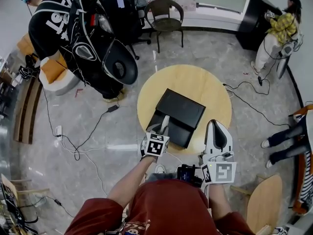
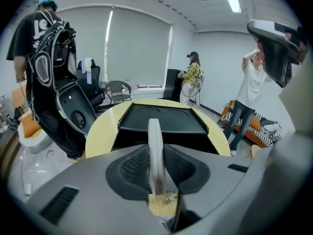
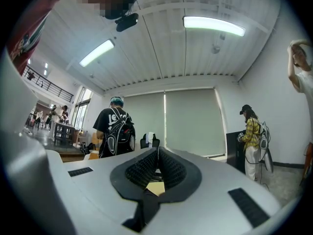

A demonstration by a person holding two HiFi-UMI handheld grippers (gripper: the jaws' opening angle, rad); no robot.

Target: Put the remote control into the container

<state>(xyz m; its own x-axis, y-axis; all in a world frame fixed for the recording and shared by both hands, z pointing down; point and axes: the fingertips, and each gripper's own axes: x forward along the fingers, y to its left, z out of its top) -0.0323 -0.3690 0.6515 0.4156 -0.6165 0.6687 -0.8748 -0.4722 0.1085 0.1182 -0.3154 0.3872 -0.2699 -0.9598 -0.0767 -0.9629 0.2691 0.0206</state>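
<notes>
Pale wood forms the round worktop [image 1: 198,82], with broad bare margins on its far and right sides around the black, shallow rectangular plastic container [image 1: 180,112], which sits skewed with its near-left corner close to the rim. The left claw [image 1: 160,132] is clamped on the slim grey bar-shaped remote control [image 1: 166,120], held edge-up and pointing away from the person, its far end over the container's near-left edge. In the left gripper view the remote control [image 2: 154,141] stands squeezed between the ribbed black pads of the left claw [image 2: 156,173], in front of the container's [image 2: 161,122] near wall; whether its tip touches that wall I cannot tell. The right claw [image 1: 217,135] hovers over the worktop's near-right rim, apart from the container, pads together with nothing between them; the right claw [image 3: 157,168] points up toward the ceiling, so its own view shows none of the worktop. The floor around is open grey marble crossed by loose black cables [image 1: 78,146]. A person in a black printed T-shirt [image 1: 63,18] stands far left, a dark chair [image 1: 166,13] beyond the worktop, and a person in a yellow shirt [image 1: 282,26] far right. The remote control's buttons are turned out of sight, its rear end is buried in the claw, and the container's near-left corner is covered in the head view.
</notes>
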